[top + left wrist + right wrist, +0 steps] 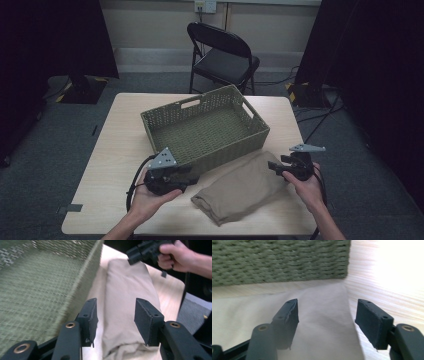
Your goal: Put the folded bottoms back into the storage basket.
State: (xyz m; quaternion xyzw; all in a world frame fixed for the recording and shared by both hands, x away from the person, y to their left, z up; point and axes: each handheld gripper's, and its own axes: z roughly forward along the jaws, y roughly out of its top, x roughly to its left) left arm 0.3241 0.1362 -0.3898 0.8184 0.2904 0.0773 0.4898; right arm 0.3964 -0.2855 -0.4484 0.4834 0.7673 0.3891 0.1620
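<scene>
cloth [240, 187] | left claw [189, 184] agape | right claw [272, 166] agape

The left tongs [115, 315] have their two black jaws wide apart, with nothing between them. Below the gap lies a folded beige cloth [127, 297] on the light wooden bench [170, 290]. A green woven basket [45, 287] stands just beside the cloth, on its left. At the top, a hand [175, 257] holds the right tongs [132, 256] over the far end of the cloth.
</scene>
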